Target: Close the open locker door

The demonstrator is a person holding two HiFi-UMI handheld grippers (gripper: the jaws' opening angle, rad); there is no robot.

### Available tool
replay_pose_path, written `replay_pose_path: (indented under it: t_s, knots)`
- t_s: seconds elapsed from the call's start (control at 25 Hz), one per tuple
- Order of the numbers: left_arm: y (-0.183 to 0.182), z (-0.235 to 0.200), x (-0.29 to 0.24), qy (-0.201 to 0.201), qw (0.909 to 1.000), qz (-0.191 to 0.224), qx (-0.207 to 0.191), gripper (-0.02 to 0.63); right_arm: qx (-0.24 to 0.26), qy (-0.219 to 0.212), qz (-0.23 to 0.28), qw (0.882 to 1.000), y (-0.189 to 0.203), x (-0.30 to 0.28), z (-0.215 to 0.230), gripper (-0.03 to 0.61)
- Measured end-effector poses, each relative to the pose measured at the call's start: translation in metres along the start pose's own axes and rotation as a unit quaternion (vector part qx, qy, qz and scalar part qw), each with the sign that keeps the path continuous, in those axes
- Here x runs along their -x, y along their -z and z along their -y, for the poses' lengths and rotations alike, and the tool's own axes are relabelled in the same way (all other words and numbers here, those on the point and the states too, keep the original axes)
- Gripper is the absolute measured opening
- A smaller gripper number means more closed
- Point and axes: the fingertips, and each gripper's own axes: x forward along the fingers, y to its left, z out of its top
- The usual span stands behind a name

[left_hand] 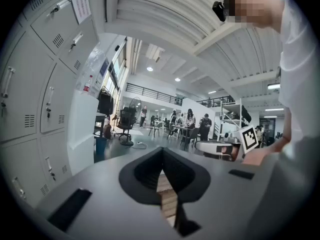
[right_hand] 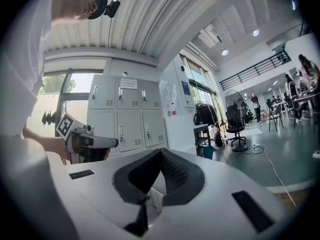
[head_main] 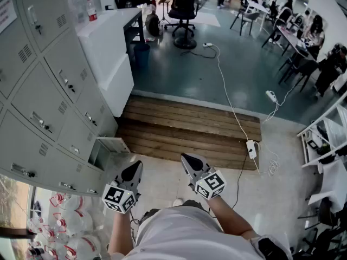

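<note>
Left gripper [head_main: 136, 167], locker door [head_main: 115, 144]: head view

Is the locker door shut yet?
Not yet. Nothing is done: the locker door stands open. Nothing is in hand: the left hand-held gripper and right hand-held gripper are shut, empty, short of it. Left to do: reach the door and push it closed.
</note>
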Motion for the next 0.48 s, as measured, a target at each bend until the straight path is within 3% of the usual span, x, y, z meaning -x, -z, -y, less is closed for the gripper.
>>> replay_pose_path:
  t_s: [0.28, 0.48]
  knots:
    - [0.01, 0.023, -0.038, 0.004, 0.9998, -0.015, -0.01, 0.002, -0.021, -0.008, -0.002, 1.0, 0.01, 0.022, 0.035, 0.006]
    - [0.016, 0.015, -0.055, -0.005, 0.9997, -0.025, -0.003, 0.002, -0.04, -0.004, -0.007, 0.999, 0.017, 0.019, 0.055, 0.009]
